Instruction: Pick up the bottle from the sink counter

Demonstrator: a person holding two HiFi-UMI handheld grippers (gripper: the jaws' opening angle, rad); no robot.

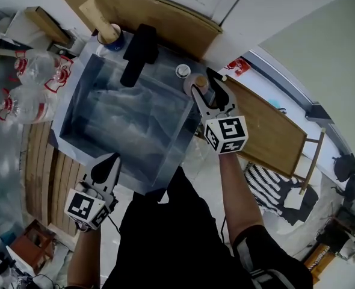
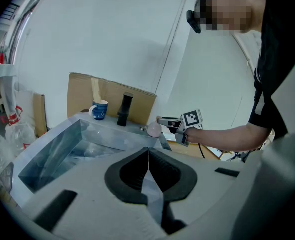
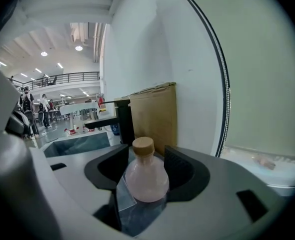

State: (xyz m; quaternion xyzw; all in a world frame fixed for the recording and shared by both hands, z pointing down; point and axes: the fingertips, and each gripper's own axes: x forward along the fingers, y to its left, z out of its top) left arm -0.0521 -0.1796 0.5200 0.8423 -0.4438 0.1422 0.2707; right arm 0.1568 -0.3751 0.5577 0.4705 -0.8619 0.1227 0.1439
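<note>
Bottle (image 3: 146, 176): upright on the desk (image 1: 165, 64) at the back right corner, just beside the sink (image 1: 75, 110) rim, tan cap up, round pale belly down. Placed squarely in the gap of the right tongs (image 1: 206, 86), set wide, one jaw on each side of the belly, pads apparently not pressing yet. Reads as a straddle ahead of the grasp: lined up on the widest part, below the neck, probably to take the body and not the small cap. Little spare room on either side, hence a likely need for a straight, even close. Risk, with any sideways nudge, of tipping so light a thing toward the sink or against the cardboard (image 1: 165, 17) just behind.

Left tongs (image 2: 148, 159): narrow, jaws pressed together, nothing between them. Hanging over the near edge of the sink, well apart from the bottle, seemingly parked out of the way for a one-handed pick.

Faucet (image 1: 138, 53) and mug (image 1: 113, 39): along the back edge, left of the bottle, clear of the right tongs and unlikely to hinder a lift straight up.

Pick not yet made: closing and lifting left to do.
</note>
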